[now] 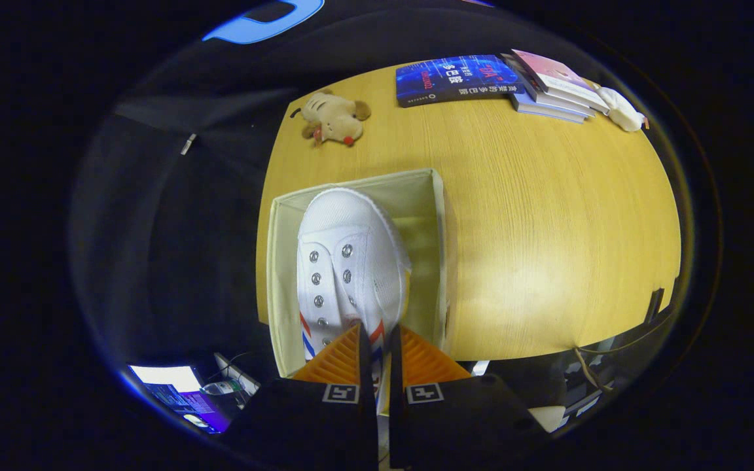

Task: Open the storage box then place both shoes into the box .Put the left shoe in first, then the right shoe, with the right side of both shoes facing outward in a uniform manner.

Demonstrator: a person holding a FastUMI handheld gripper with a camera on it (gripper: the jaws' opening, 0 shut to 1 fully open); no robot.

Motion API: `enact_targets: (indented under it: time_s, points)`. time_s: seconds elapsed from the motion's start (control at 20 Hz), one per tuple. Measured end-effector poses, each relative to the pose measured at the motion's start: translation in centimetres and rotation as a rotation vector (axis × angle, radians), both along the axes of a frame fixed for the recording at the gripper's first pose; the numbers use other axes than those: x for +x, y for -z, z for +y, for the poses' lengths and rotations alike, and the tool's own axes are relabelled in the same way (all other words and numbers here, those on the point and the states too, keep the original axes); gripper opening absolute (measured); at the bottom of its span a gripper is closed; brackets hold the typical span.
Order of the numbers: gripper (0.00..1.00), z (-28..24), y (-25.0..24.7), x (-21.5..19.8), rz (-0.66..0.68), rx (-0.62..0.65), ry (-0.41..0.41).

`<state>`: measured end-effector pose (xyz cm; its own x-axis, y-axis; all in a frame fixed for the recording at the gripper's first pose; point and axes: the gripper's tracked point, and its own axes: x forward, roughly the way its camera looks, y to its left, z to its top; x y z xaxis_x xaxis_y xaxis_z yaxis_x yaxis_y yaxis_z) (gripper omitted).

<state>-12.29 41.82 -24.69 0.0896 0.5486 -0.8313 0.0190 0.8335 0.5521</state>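
A white canvas shoe (344,255) with metal eyelets and red and blue side stripes points toe-first away from me. It lies within the opening of the cream fabric storage box (441,248), toward the box's left wall. My gripper (377,340) is shut on the shoe's rear edge, which is pinched in the narrow gap between both fingers. The box is open at the top and stands at the near left edge of the wooden table (547,229). Whether the shoe rests on the box floor I cannot tell.
A brown plush toy (332,118) lies at the far left of the table. A blue book (455,80), a small stack of books (554,85) and a white soft item (622,110) line the far edge. A lit screen (174,389) sits below the table, left.
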Motion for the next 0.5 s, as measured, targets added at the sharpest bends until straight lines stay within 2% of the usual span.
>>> enact_targets:
  time_s: [0.2,0.25,0.3,0.35,0.4,0.5]
  points:
    - [0.13,-0.4,1.2,-0.4,0.001,-0.074,-0.024]
    - [0.18,0.1,1.0,-0.3,0.005,-0.057,-0.021]
    - [0.31,1.0,0.1,-0.2,0.011,-0.008,-0.011]
    - [0.34,1.5,-0.2,0.0,0.013,0.018,-0.006]
    - [0.53,1.6,-0.4,0.4,0.006,0.024,-0.006]
    - [0.99,1.8,-0.3,0.2,-0.006,0.031,-0.021]
